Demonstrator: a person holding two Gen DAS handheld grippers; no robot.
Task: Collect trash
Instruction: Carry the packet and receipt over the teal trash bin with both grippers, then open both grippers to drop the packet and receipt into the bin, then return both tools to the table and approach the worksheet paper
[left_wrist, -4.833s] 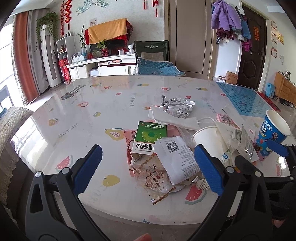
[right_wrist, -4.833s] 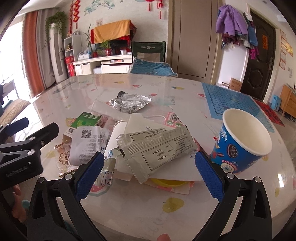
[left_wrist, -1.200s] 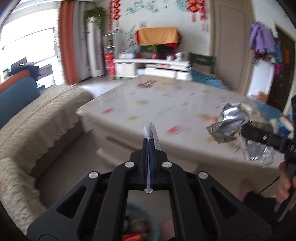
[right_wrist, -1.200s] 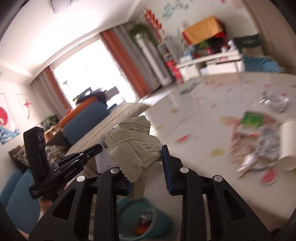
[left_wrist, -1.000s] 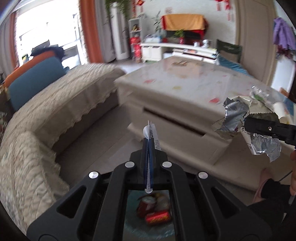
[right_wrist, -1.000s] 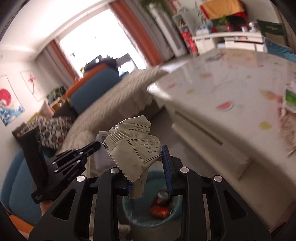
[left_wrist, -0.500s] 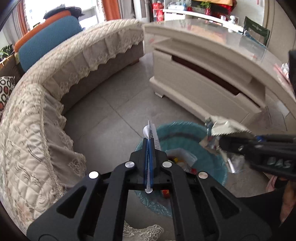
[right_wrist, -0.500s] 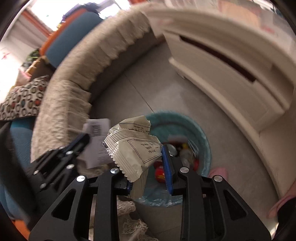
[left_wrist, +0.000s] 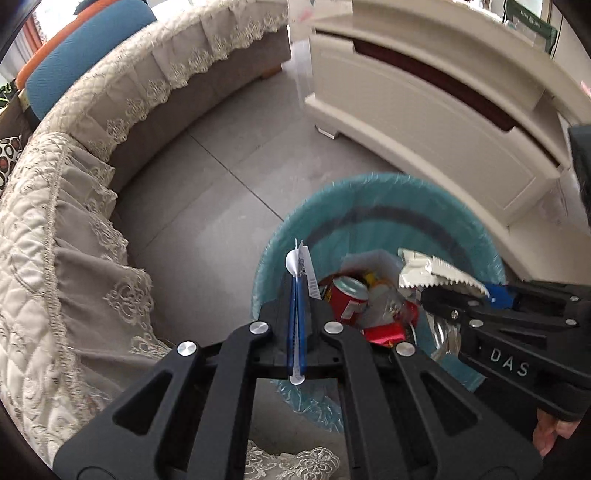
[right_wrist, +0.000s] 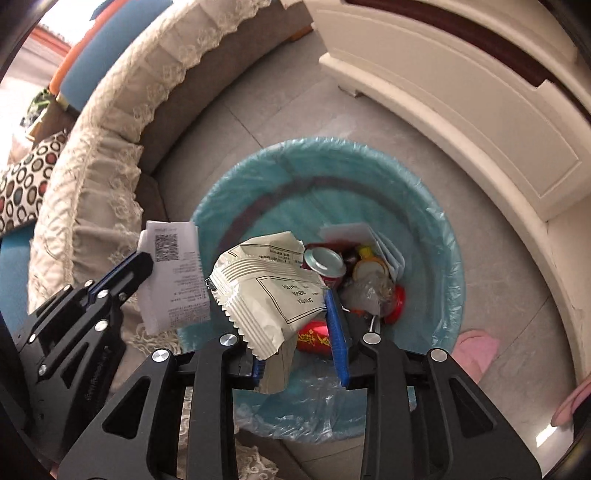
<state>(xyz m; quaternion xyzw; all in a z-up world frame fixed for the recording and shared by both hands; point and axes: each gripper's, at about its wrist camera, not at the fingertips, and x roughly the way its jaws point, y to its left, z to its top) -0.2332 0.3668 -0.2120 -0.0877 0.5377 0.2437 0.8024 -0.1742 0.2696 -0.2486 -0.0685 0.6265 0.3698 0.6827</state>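
Note:
A bin with a teal liner (left_wrist: 369, 184) (right_wrist: 321, 144) stands on the grey floor below both grippers; red cans (right_wrist: 314, 339) and other rubbish lie inside. My left gripper (left_wrist: 296, 295) (right_wrist: 144, 262) is shut on a white receipt (left_wrist: 307, 266) (right_wrist: 173, 280) and hangs over the bin's left rim. My right gripper (right_wrist: 291, 310) (left_wrist: 443, 291) points down into the bin with a crumpled cream snack wrapper (right_wrist: 273, 291) (left_wrist: 424, 273) between its blue pads. Its jaws are opening, but the wrapper still sits pinched between them.
A sofa with a lace-edged cream cover (left_wrist: 74, 240) (right_wrist: 107, 122) curves round the left of the bin. The cream base of the table (left_wrist: 443, 122) (right_wrist: 480, 99) stands on the right. A pink slipper (right_wrist: 476, 350) lies on the floor beside the bin.
Both grippers have sunk and tipped downward, from looking across the room to hanging right over the bin. Each still carries its piece of trash.

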